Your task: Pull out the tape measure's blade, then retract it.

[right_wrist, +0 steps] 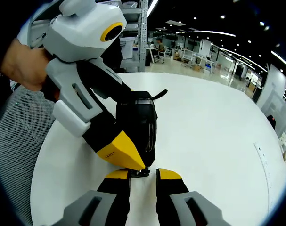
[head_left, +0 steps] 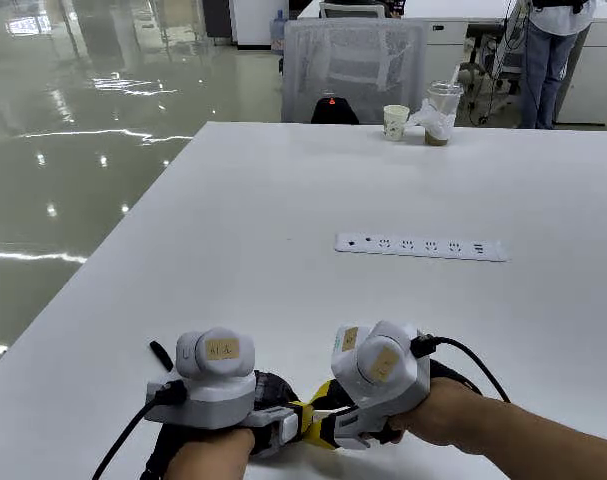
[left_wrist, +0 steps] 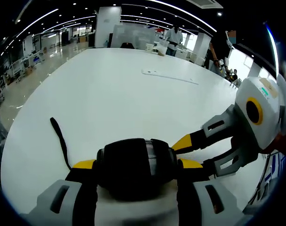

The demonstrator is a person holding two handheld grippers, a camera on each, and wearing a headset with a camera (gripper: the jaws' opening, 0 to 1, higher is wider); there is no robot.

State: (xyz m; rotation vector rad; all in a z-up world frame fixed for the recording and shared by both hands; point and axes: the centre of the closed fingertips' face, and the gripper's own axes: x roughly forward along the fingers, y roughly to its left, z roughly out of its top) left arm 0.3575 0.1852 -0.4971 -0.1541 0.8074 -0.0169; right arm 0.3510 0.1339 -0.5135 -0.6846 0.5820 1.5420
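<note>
At frame bottom, the left hand-held gripper [left_wrist: 138, 165] clamps the tape measure [right_wrist: 139, 120]; its blade tip [right_wrist: 142, 172] lies between the jaws of the right hand-held gripper [right_wrist: 143, 178], grip unconfirmed.

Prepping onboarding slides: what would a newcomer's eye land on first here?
The two grippers meeting nose to nose at the near edge of the table: the left gripper clamps a black tape measure, and the right gripper has its yellow-tipped jaws either side of the blade tip. Next, the white power strip mid-table and the cups at the far edge.
</note>
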